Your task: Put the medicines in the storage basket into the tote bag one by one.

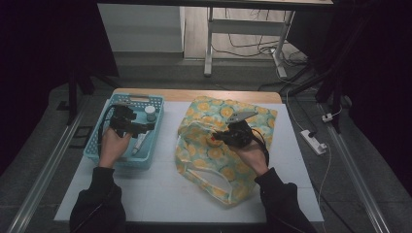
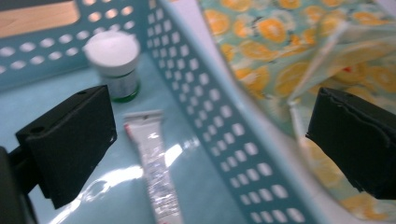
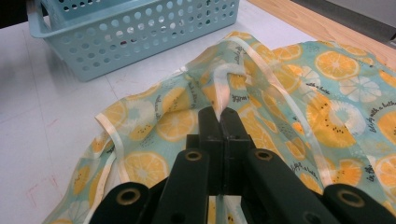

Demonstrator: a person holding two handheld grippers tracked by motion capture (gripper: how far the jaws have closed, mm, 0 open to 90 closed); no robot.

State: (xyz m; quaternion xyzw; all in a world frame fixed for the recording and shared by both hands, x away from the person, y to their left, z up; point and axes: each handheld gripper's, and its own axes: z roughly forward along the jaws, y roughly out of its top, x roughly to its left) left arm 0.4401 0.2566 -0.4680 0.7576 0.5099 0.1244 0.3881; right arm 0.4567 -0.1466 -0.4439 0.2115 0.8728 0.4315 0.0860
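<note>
A white-topped table [image 1: 160,194] carries a blue basket [image 1: 95,148] beside a fruit-print bag [image 1: 204,145].

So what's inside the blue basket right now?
Inside the basket lie a small white-capped jar and a slim white tube. The left gripper hovers open over them. The hand and gripper cover part of the basket floor, so anything beneath them can't be seen.

The orange-patterned bag [image 3: 289,93] is lying crumpled, its pale-trimmed rim pinched between the jaws; the white tube [image 2: 152,163] is lying flat between the open jaws.
</note>
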